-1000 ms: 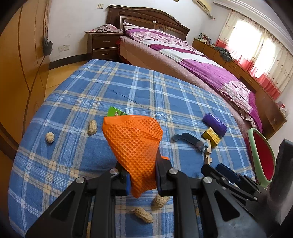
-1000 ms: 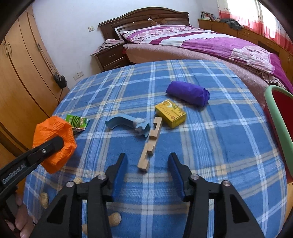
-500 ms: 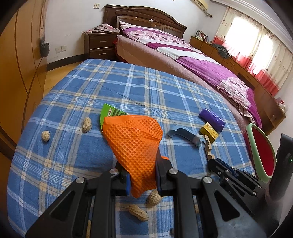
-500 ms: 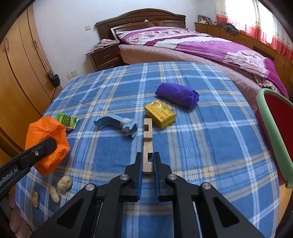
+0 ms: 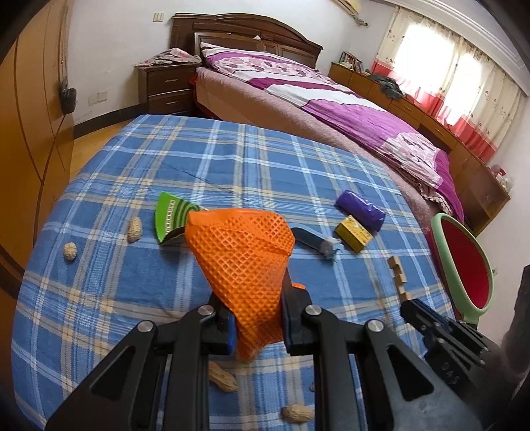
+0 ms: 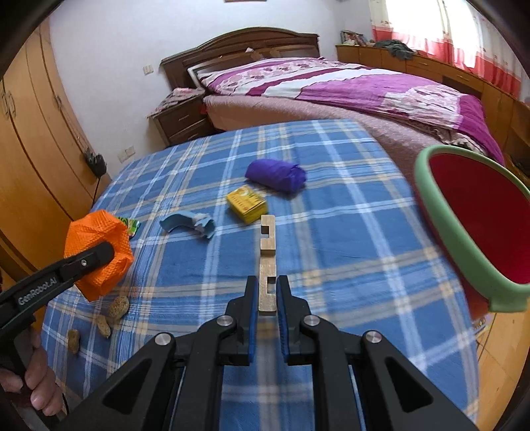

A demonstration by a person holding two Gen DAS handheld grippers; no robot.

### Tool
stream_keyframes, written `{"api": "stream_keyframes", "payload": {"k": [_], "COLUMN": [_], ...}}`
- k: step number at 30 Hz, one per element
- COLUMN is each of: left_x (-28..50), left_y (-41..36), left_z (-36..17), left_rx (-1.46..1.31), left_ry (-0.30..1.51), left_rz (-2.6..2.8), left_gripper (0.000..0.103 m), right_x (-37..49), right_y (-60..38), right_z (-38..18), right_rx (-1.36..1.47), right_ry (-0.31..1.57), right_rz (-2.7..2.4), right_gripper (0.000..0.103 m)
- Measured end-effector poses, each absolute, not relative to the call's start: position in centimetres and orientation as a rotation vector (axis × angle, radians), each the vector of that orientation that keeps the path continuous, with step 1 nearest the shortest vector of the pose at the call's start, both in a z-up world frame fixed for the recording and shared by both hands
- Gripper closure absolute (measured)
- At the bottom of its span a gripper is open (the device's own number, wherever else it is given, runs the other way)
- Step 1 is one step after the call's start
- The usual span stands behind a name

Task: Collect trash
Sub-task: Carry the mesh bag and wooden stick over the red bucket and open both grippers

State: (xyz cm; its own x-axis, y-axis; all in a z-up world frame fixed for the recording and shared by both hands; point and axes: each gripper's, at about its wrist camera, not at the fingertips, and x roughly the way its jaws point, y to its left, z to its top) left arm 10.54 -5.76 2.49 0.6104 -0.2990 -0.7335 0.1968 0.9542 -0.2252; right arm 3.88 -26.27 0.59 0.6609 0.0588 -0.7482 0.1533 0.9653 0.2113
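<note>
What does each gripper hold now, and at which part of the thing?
The left gripper pinches the orange mesh bag at its narrow lower end. The right gripper clamps the notched wooden piece at its near end.

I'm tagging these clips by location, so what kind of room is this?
A bedroom in a home, most likely. A made bed with a wooden headboard stands beside a nightstand, and wardrobe doors line one wall.

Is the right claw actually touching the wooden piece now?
Touching. The right wrist view shows the right claw shut on the wooden piece, both blue pads pressed against its near end, no gap on either side.
</note>
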Motion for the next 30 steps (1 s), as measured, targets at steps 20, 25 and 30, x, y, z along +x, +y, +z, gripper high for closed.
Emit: {"api": "stream_keyframes", "payload": {"k": [20, 25, 30], "left_x": [8.6, 8.3, 8.1], "left_y": [-12.5, -15.4, -19.1], "left_z": [4.6, 5.3, 5.9], "left_rx": [-0.047, -0.014, 0.032], "left_ry": [0.873, 0.868, 0.859], "left_rz": [-0.455, -0.513, -0.585], "left_gripper": [0.083, 0.083, 0.083], "right_x": [-2.0, -2.9, -3.7], "right_y": [-34.1, -36.7, -39.2], "right_z": [4.2, 4.5, 4.7], "right_rx": [0.379, 0.403, 0.422], "right_ry": [0.699, 0.677, 0.658], "right_rz": [-0.188, -0.232, -0.279], "right_gripper": [0.090, 0.090, 0.090]}}
